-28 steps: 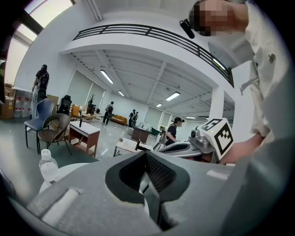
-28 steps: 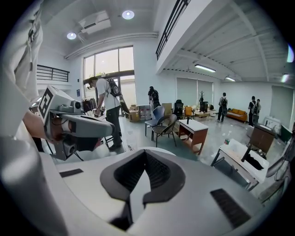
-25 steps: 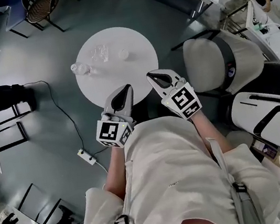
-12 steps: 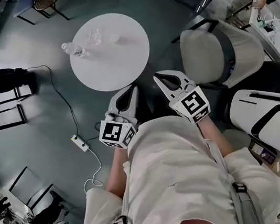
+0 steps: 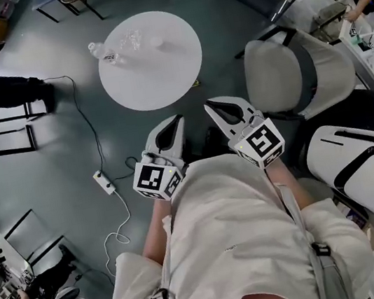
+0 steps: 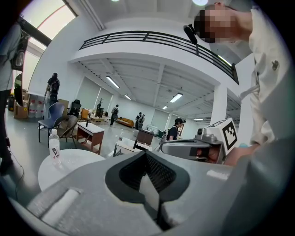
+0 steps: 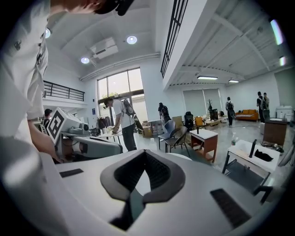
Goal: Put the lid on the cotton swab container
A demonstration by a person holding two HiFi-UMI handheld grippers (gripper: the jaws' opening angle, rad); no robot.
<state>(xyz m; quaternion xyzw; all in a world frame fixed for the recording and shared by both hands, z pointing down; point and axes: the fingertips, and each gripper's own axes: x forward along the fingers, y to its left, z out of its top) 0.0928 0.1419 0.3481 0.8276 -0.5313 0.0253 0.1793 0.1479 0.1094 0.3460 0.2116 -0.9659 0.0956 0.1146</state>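
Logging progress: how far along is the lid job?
Nothing looks done. In hand: nothing; left gripper and right gripper are shut, empty, short of the round table. Left: reach the small clear items there, too small to identify, then all the capping.

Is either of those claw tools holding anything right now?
No, the left gripper and right gripper both have their jaws shut together with nothing between them.

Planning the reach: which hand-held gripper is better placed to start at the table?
Left, slightly: the left hand-held gripper points straighter at the table; the right hand-held gripper sits off to its side. Both shut, empty.
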